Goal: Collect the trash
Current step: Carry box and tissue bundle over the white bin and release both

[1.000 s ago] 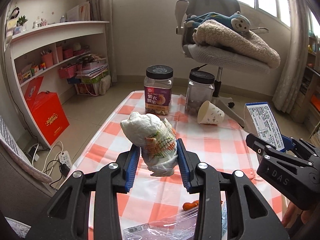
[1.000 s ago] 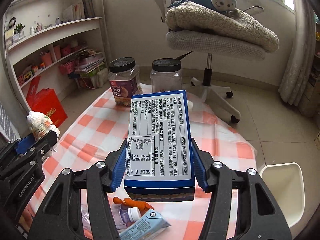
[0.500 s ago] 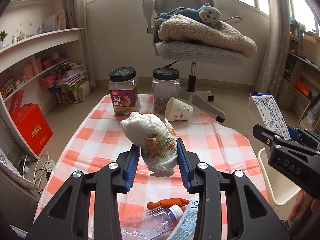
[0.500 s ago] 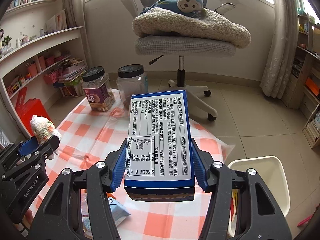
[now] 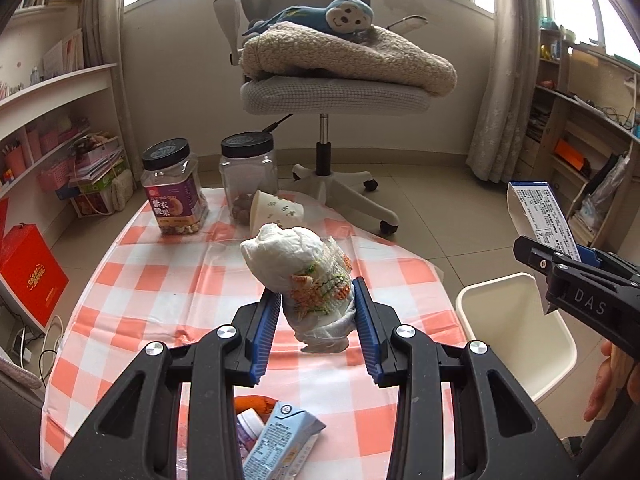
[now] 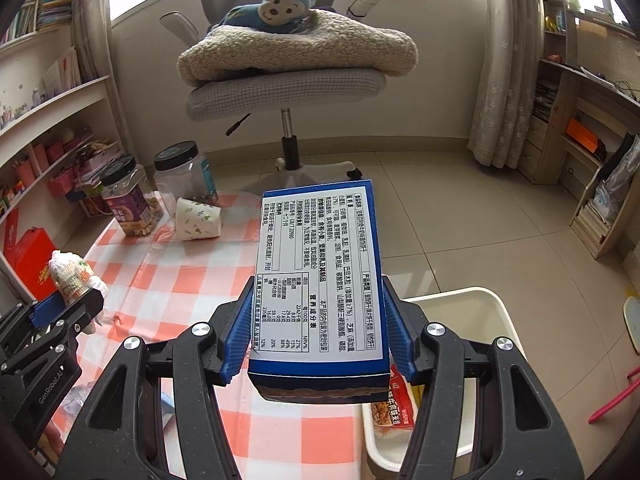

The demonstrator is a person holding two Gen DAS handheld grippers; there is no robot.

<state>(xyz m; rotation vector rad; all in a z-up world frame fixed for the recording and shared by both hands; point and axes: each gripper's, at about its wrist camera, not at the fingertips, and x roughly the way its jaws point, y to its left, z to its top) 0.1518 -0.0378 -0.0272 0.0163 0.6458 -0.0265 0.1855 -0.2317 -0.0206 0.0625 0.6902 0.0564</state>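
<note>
Two pads of the right gripper [image 6: 316, 330] clamp the blue box [image 6: 320, 280], lengthwise pointing forward.

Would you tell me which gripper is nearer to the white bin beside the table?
Right. The right gripper, holding the blue box, hangs over the white bin; the left gripper, gripping the crumpled wad, is over the table.

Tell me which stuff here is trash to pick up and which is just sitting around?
Trash job:
crumpled wrapper in the left claw
blue box in the right claw
white bin
drink carton
paper cup

Just sitting around:
two jars
office chair
plush monkey
</note>
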